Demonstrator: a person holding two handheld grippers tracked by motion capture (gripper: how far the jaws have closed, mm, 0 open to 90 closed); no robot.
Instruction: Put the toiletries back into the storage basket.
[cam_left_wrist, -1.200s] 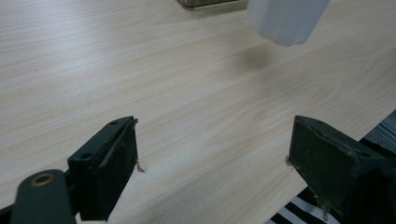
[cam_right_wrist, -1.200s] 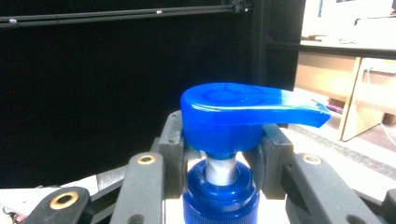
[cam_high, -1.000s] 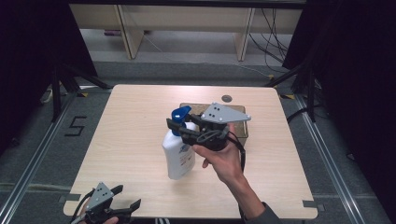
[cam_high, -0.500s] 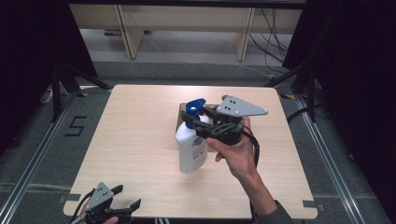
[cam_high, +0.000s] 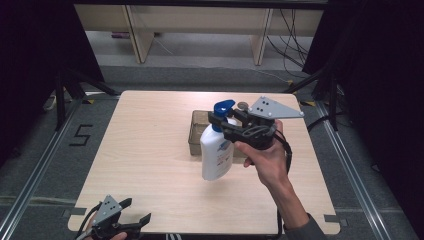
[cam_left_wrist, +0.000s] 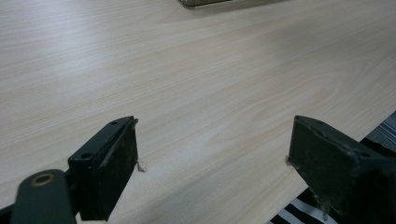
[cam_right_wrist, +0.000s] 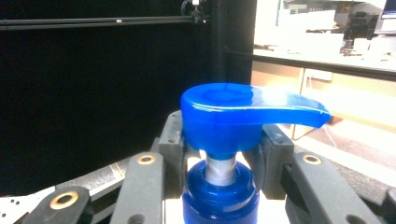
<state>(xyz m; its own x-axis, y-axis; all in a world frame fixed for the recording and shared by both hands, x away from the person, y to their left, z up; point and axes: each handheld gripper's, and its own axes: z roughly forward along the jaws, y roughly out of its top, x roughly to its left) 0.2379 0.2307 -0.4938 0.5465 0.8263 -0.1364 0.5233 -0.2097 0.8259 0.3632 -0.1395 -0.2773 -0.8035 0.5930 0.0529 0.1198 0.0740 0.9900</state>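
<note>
The right gripper has its jaws closed on the neck of the one pump bottle, just under the blue pump head. In the right gripper view the two black jaws press against the grey stem from either side, with the pump head sitting right above them and its spout pointing to that view's right. The bottle has a white body and a blue collar, and from the high view it hangs tilted, carried above the worktop, in front of the single shallow brown tray that lies on the wood. A small round grey object rests beyond the tray; what it is cannot be told. The right hand holds the gripper from below, and its grey plate faces up.

The left gripper sits at the near left corner of the worktop, well apart from the bottle. Its jaws stand wide open and hold nothing: in the left gripper view the two of them frame bare wood, the right one reaching past the worktop's edge. A corner of the tray shows at the top of that view.
</note>
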